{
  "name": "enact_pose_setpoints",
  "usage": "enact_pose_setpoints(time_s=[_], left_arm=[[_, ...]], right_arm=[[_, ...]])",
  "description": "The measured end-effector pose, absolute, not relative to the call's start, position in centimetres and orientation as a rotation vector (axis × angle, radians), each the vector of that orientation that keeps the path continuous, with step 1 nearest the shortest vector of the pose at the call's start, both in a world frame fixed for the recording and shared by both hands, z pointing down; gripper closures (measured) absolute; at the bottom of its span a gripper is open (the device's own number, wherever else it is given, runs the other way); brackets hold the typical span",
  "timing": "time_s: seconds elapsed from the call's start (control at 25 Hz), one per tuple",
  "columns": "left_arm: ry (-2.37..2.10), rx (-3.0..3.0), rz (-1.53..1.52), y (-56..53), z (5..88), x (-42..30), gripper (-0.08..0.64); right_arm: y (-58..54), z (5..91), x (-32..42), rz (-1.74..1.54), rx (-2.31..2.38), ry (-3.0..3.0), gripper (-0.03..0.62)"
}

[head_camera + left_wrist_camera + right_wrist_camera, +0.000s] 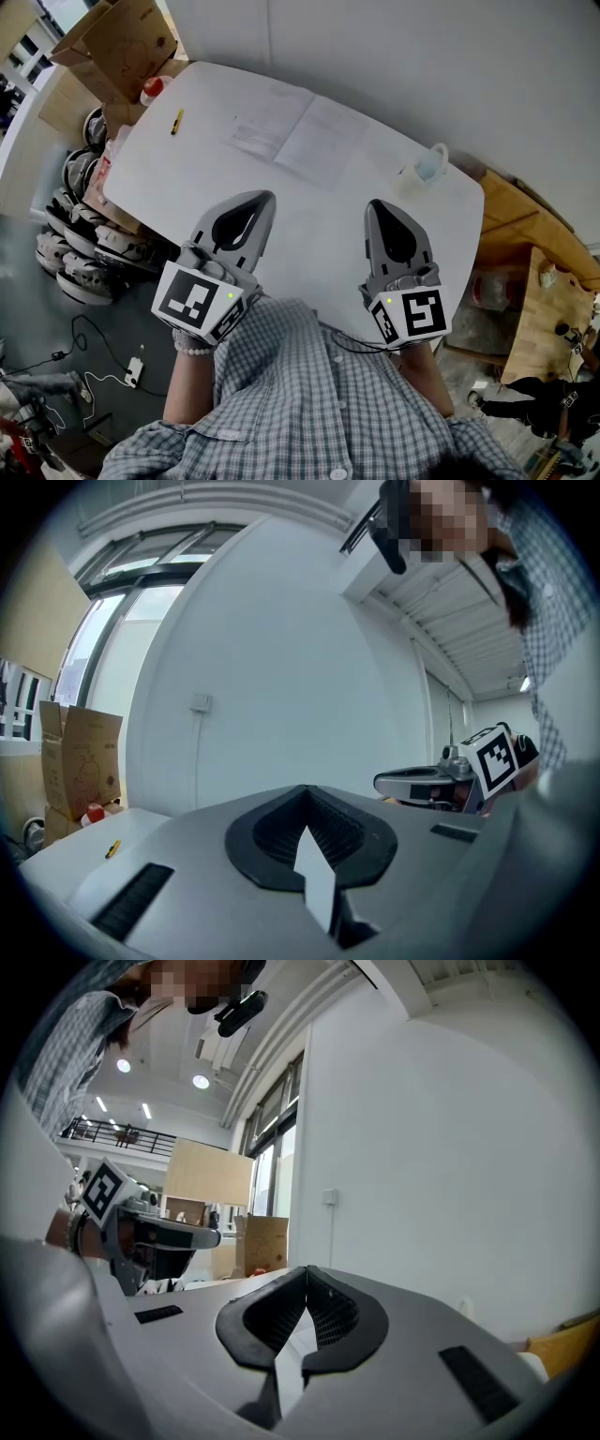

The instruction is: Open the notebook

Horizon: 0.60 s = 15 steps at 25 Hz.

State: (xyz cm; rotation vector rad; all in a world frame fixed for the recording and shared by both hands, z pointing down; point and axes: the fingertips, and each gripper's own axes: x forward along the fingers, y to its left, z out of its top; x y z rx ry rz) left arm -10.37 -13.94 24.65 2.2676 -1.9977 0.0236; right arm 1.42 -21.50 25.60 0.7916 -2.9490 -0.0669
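The notebook lies flat toward the far side of the white table, spread open with two pale pages showing. Both grippers hover over the table's near half, well short of it. My left gripper is shut, jaw tips together and nothing between them; its own view shows the tips meeting against the white wall. My right gripper is likewise shut and empty, its tips meeting. Each gripper shows in the other's view: the right one and the left one. The notebook is in neither gripper view.
A yellow pen lies on the table's far left. A clear cup stands near the right edge. Cardboard boxes and a red-capped bottle sit beyond the left end. Wooden furniture is on the right.
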Motion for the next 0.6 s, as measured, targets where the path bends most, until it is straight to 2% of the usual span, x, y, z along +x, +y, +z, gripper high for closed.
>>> enact_pose_setpoints(time_s=[0.6], left_arm=[[-1.984,2.238,-0.083,-13.8,23.9,-10.9,0.552]], right_arm=[[-20.1,25.8,0.2,-0.092,0.674,-2.958,0.572]])
